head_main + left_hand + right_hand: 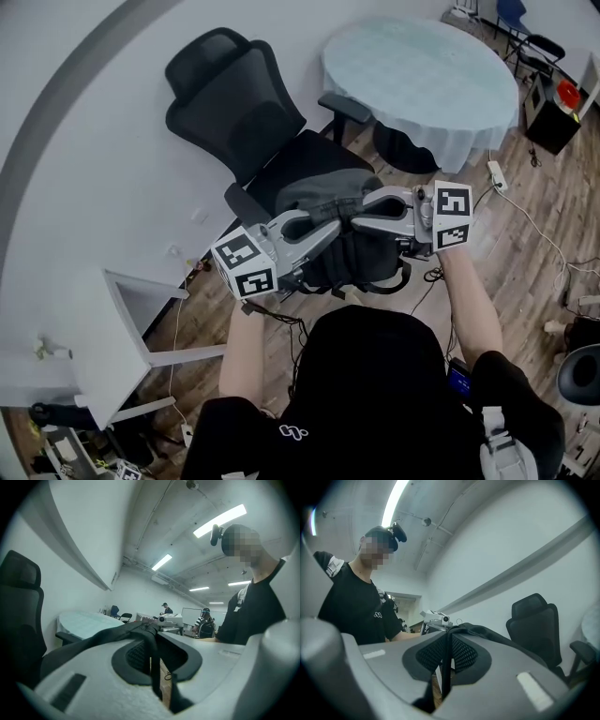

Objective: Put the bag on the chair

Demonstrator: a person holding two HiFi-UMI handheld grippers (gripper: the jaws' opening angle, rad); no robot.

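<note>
Brown wood-plank floor [525, 253]: running under all the furniture.
Round table under a pale green-white cloth [422, 75] [84, 620]: standing at the far right, its near edge just beside the chair's right armrest.
Black mesh-backed office chair with a headrest [234, 103] [18, 616] [534, 625]: standing against the white wall, seat turned toward the person.
Person in a black shirt [375, 394]: standing in front of the chair and reaching both forearms out toward the seat.
White desk [112, 347]: standing at the person's left, well apart from the chair.
Dark grey-and-black fabric bag [361, 258]: hanging at the front edge of the chair seat. The grey top is leaning over the seat front and the black body is drooping in front of it. Cannot tell whether it is resting any weight on the seat.
Left gripper, grey jaws with a marker cube [336, 223] [151, 632]: clamping closed on the strap from the left.
Right gripper, same build [358, 214] [449, 633]: pinching closed on the strap from the right, its tips almost meeting the left gripper's tips above the bag.
Thin black strap at the bag's top [93, 639] [445, 667]: running between both pairs of pads, pulled taut.
White power strip with a cable [497, 175]: lying on the floor by the table's near edge.
</note>
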